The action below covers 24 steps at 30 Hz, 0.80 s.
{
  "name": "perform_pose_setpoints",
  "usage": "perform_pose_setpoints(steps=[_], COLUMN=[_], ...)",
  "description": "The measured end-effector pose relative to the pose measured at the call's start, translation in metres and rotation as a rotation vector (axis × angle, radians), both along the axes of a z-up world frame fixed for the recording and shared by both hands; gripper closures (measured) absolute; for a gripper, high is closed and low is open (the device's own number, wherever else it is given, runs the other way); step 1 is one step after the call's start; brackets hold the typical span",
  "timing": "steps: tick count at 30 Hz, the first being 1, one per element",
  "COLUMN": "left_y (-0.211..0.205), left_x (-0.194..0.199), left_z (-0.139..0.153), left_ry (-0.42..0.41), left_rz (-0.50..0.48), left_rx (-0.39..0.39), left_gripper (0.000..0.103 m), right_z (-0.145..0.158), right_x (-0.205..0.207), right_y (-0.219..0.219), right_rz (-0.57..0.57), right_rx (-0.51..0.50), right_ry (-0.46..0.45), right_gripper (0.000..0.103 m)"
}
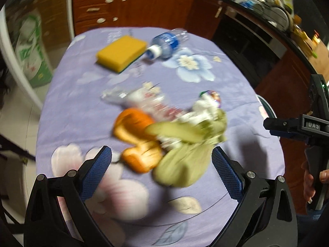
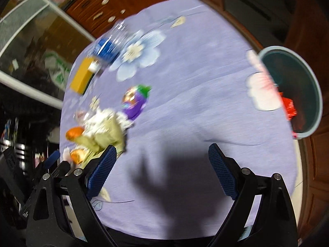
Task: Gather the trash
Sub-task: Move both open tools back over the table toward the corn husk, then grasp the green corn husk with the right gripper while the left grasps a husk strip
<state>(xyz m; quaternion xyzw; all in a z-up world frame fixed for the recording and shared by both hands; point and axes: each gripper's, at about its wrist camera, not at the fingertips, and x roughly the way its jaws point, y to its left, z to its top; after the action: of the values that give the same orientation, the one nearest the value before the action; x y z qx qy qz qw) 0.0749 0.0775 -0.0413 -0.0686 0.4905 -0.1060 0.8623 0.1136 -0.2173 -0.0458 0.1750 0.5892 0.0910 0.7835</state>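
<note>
1. Left tool (image 1: 161, 164): fingers spread wide above the counter, nothing held. The heap of trash lies just ahead of and between the blue pads: orange peel (image 1: 135, 142), pale green peel or husk (image 1: 185, 156), white crumpled tissue (image 1: 202, 111) and a clear printed wrapper (image 1: 148, 100).
2. Right tool (image 2: 162, 165): likewise spread wide and empty, over bare cloth; the heap sits beside its left pad, not between the pads.
3. Risk, left tool: the heap is loose and mixed, so one closing of the fingers would likely take only part of it, and light tissue could drop on the way to the bin.
4. Risk, both tools: both views are motion-blurred; a fast descent could push the peel across the cloth or snag the cloth itself.
5. Risk, sorting: the yellow sponge (image 1: 121, 52), water bottle (image 1: 167, 42) and purple eggplant toy (image 2: 134, 100) may not be trash; the toy touches the heap.
6. Bin (image 2: 317, 94): grey, beyond the right edge of the counter, already holding a red wrapper (image 2: 289, 107); a short release would land on the floor.
7. Counter (image 1: 236, 94): covered in lilac floral cloth.
8. Room: brown wooden cabinets (image 1: 133, 6) behind, a dish rack (image 1: 273, 6) far right, a glass door (image 2: 30, 39) to the left.
</note>
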Motion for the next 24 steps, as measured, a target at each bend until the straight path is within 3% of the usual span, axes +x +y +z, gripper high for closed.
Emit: perform_pose_setpoints(steps=[11, 16, 20, 24], left_y=[0.034, 0.041, 0.047, 0.053], left_x=[-0.008, -0.016, -0.020, -0.021], left_z=[-0.033, -0.040, -0.044, -0.046], left_ry=[0.053, 0.065, 0.072, 0.078], left_rz=[0.037, 0.022, 0.030, 0.044], left_rx=[-0.007, -0.013, -0.030, -0.054], left_gripper=[0.005, 0.005, 0.005, 0.005], right_z=[-0.020, -0.035, -0.045, -0.046], right_x=[0.002, 0.011, 0.017, 0.020], right_y=[0.091, 0.121, 0.137, 0.152], right_rz=[0.170, 0.186, 0.176, 0.179], right_rx=[0.057, 0.074, 0.039, -0.037], right_ry=[0.105, 0.137, 0.145, 0.090], right_gripper=[0.016, 0.016, 0.016, 0.014])
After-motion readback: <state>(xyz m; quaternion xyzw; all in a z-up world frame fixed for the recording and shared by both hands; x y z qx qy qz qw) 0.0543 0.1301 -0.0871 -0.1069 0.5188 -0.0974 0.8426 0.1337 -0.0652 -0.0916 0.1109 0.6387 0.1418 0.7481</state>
